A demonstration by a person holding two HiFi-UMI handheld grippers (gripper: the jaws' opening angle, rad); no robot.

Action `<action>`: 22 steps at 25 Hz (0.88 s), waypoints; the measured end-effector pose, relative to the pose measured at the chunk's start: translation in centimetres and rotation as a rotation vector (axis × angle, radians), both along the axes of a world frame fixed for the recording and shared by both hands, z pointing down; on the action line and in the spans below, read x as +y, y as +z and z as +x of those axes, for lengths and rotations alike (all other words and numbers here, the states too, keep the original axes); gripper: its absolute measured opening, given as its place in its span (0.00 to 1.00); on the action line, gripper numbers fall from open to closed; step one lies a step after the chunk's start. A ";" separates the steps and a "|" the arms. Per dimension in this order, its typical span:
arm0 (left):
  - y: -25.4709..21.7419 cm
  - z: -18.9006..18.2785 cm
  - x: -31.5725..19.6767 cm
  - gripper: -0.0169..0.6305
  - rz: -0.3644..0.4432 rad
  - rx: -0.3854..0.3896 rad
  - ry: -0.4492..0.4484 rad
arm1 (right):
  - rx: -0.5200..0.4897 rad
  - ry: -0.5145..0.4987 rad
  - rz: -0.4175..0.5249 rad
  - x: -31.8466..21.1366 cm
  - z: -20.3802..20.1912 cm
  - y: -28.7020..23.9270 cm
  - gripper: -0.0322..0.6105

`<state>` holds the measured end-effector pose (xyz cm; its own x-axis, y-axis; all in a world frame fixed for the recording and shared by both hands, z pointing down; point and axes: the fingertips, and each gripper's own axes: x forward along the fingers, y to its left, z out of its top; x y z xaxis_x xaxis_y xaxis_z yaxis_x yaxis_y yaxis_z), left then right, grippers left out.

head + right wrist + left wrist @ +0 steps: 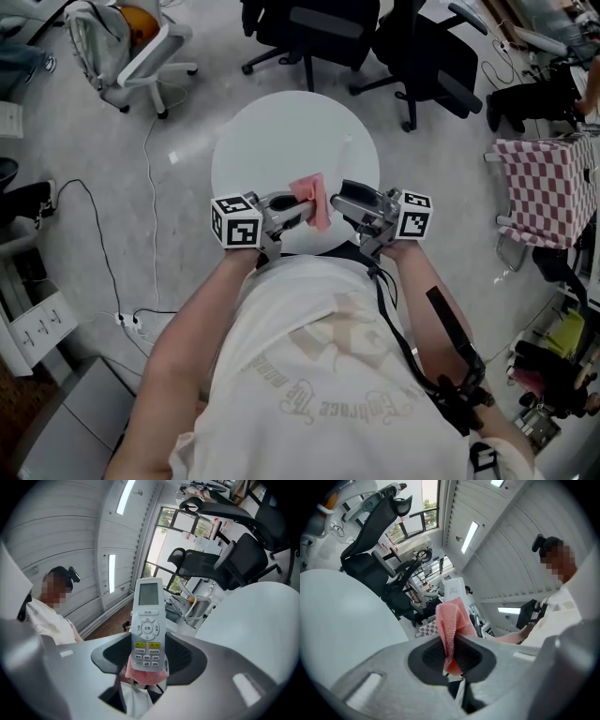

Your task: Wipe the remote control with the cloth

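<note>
Jaws of the right gripper [147, 657] are closed on the lower end of the remote control [147, 620], which stands at centre frame in the right gripper view. Remote control: slim, pale grey-white body, with a grey display at the top. Below the display are a round pad of arrow keys, then two yellow-green buttons, then rows of small white keys. Keypad faces the camera.

Left gripper [453, 657] is pinching the cloth [451, 620], which is pink with a coarse weave. Its folded upper part rises out of the jaws at centre frame. The remote control's white back shows just behind its top edge.

In the right gripper view, a strip of the cloth shows directly under the remote control's bottom end.

In the head view, both grippers meet tip to tip at centre frame, over the near rim of a round white table [281, 131].
</note>
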<state>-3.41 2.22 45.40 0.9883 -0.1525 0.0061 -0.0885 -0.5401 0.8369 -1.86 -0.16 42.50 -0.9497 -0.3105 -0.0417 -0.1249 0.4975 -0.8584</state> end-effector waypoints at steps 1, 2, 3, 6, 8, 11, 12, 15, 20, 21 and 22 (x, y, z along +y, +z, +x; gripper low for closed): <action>0.0 -0.1 -0.1 0.05 0.001 -0.006 -0.005 | 0.006 -0.016 0.003 0.2 -0.2 0.0 0.41; 0.0 -0.2 -0.2 0.05 0.002 -0.014 -0.011 | 0.015 -0.032 0.006 0.4 -0.4 0.1 0.41; 0.1 -0.3 -0.3 0.05 0.002 -0.020 -0.019 | 0.024 -0.048 0.008 0.6 -0.6 0.2 0.41; 0.3 -0.8 -1.1 0.05 0.000 -0.029 -0.058 | 0.065 -0.116 0.014 1.7 -1.4 0.9 0.41; 0.2 -1.2 -1.7 0.05 0.003 -0.025 -0.082 | 0.094 -0.157 0.014 2.6 -1.9 1.6 0.41; -0.6 -1.7 -2.9 0.05 0.014 -0.005 -0.105 | 0.128 -0.204 0.010 3.6 -2.3 2.5 0.41; -0.8 -1.9 -3.4 0.05 0.019 0.000 -0.112 | 0.136 -0.219 0.009 3.8 -2.4 2.7 0.41; -1.9 -2.6 -5.0 0.05 0.033 0.023 -0.141 | 0.150 -0.247 0.006 4.3 -2.6 3.1 0.41; -4.2 -3.9 -7.6 0.05 0.049 0.096 -0.200 | 0.168 -0.296 0.015 5.0 -2.7 3.5 0.41; -4.5 -4.1 -7.9 0.05 0.047 0.113 -0.205 | 0.174 -0.305 0.016 5.1 -2.7 3.7 0.41; -4.7 -4.2 -8.1 0.05 0.043 0.126 -0.205 | 0.181 -0.314 0.017 5.3 -2.8 3.9 0.41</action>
